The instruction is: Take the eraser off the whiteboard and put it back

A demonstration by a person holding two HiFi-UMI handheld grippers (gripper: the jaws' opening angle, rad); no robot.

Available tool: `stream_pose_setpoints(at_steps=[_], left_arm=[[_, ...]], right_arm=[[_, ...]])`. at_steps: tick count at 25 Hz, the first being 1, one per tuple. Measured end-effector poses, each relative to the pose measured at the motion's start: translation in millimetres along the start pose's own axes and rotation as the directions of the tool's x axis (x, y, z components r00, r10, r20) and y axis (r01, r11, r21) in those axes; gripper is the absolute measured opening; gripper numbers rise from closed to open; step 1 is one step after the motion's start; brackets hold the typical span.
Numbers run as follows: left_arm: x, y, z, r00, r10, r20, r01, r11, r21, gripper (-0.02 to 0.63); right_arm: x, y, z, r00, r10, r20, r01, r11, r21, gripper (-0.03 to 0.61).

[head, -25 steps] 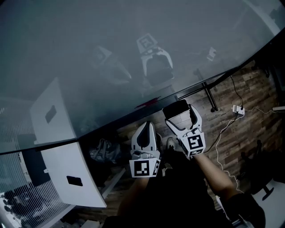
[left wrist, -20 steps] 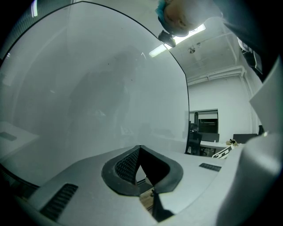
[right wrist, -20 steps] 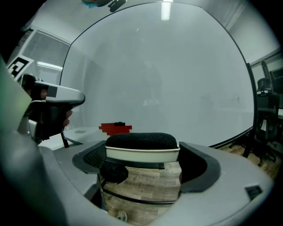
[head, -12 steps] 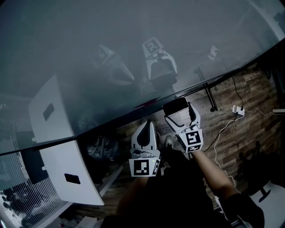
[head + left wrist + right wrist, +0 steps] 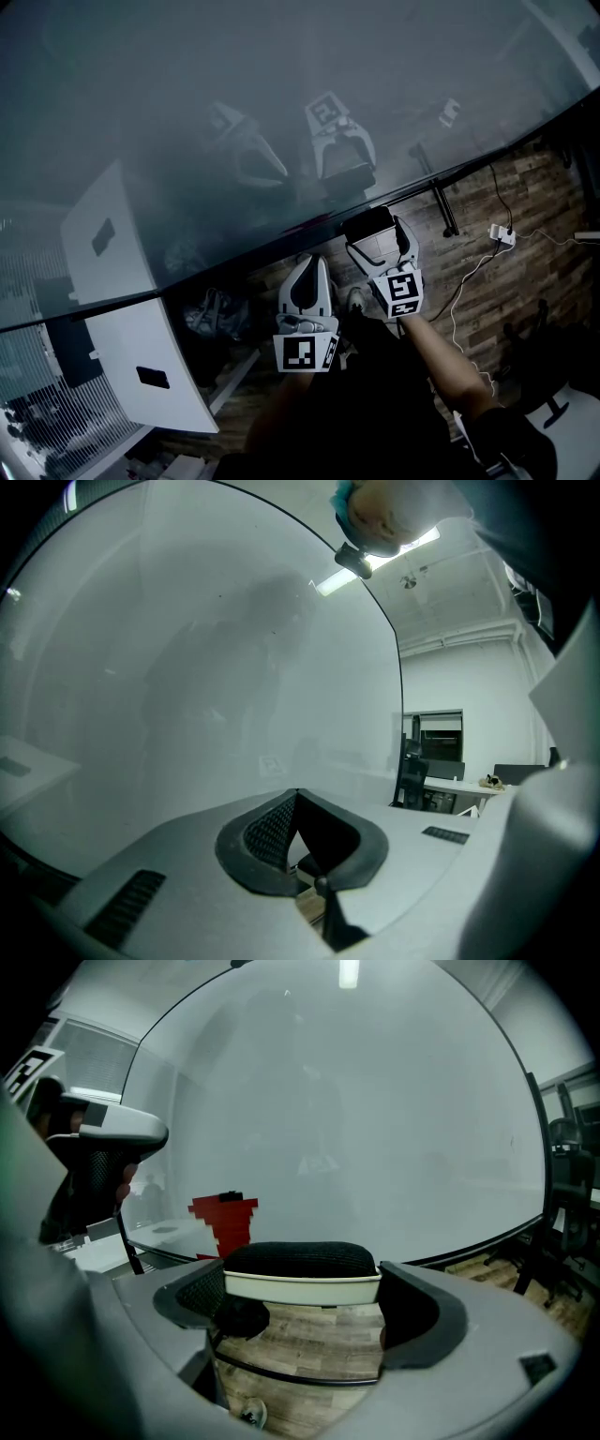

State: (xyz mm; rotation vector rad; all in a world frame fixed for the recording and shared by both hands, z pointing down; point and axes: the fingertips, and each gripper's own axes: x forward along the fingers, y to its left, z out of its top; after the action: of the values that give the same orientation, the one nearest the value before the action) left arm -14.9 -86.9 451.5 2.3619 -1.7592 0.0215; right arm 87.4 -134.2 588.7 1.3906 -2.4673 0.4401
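Well, the whiteboard (image 5: 234, 94) fills most of my head view, its dark lower edge running above the wood floor (image 5: 506, 216). My right gripper (image 5: 376, 234) is clamped on the eraser (image 5: 368, 225) (felt side toward the board) near that edge. My left gripper (image 5: 306, 274) sits just beside it, jaws pressed together, empty.

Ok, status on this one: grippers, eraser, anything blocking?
Left gripper shut, empty. Right gripper shut on eraser, near the whiteboard's lower edge. Nothing seen between eraser and board.
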Motion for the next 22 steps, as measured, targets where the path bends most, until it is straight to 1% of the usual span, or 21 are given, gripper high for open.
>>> stream_pose_setpoints(at_steps=[16,22], left_arm=[[2.1,-5.8,-5.0,1.000,0.006,-0.005,-0.006,1.000,-0.010,0.002],[-1.7,-0.5,-6.9,1.000,0.011,-0.002,-0.011,1.000,-0.018,0.002]], right_arm=[[12.9,-10.1,-11.9,1.000,-0.008,-0.031,0.008,1.000,0.016,0.520],[19.2,-7.5,-13.6,0.999,-0.010,-0.037,0.010,1.000,0.014,0.520]])
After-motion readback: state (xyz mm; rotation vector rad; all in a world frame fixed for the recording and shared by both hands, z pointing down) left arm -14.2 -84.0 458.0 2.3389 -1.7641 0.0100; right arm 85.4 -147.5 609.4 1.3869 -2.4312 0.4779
